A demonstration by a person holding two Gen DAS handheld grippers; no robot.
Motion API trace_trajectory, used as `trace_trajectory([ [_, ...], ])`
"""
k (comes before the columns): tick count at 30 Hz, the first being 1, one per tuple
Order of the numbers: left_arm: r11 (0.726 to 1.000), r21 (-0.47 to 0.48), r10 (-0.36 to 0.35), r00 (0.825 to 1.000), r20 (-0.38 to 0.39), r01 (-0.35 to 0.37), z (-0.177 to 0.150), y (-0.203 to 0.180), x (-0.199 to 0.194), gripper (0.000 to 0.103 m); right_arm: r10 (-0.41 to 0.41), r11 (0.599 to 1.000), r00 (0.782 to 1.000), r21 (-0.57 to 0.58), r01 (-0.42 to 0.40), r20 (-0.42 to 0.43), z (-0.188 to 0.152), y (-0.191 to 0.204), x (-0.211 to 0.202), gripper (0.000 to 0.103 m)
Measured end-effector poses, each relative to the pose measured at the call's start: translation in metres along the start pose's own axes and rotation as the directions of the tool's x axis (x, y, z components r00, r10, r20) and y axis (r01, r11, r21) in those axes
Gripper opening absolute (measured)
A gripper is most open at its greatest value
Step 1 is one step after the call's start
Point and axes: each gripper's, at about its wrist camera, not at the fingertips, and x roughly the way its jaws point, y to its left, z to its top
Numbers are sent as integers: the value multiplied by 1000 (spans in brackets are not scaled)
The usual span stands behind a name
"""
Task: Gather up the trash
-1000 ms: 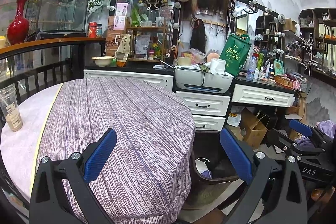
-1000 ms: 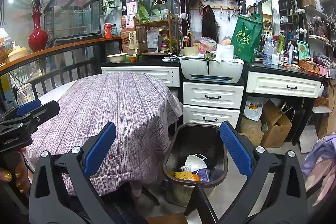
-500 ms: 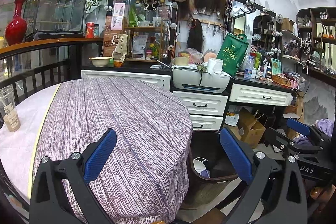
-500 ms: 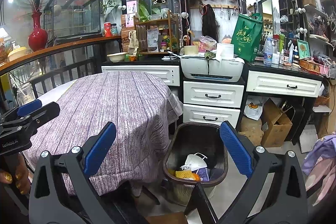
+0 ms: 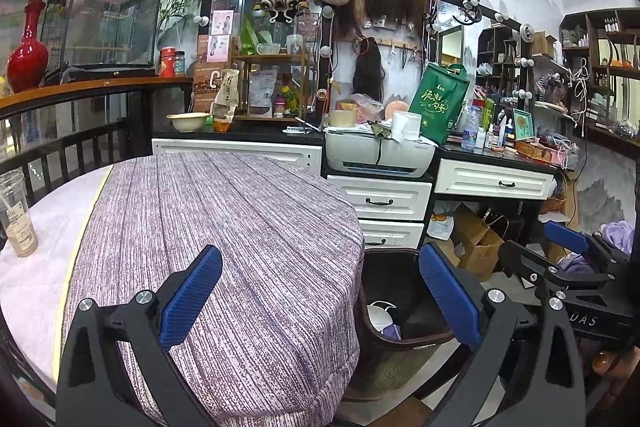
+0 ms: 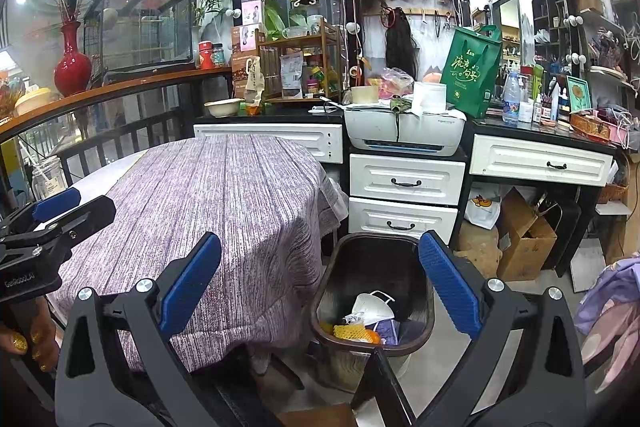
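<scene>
Hovering above the near edge of the round worktop (image 5: 224,227), the left tongs (image 5: 320,303) stood spread wide with nothing between the blue pads. The right tongs (image 6: 320,291) were likewise spread wide and empty, positioned above the dark trash bin (image 6: 424,323) on the floor, just right of the worktop. Inside the bin, directly ahead of the right tongs, lay a white face mask (image 6: 372,305), a yellow foam net (image 6: 352,331) and purple scraps. A plastic cup (image 5: 16,215) stood on the worktop, far left of the left tongs.
</scene>
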Motion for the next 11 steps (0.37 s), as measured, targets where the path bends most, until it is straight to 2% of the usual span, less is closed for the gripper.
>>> trace_trajectory([
  [11,1000,-12,-16,1000,-26,16,-4,3,5,98,4,1000,1000,-2,-4,-16,0,0,4,97],
])
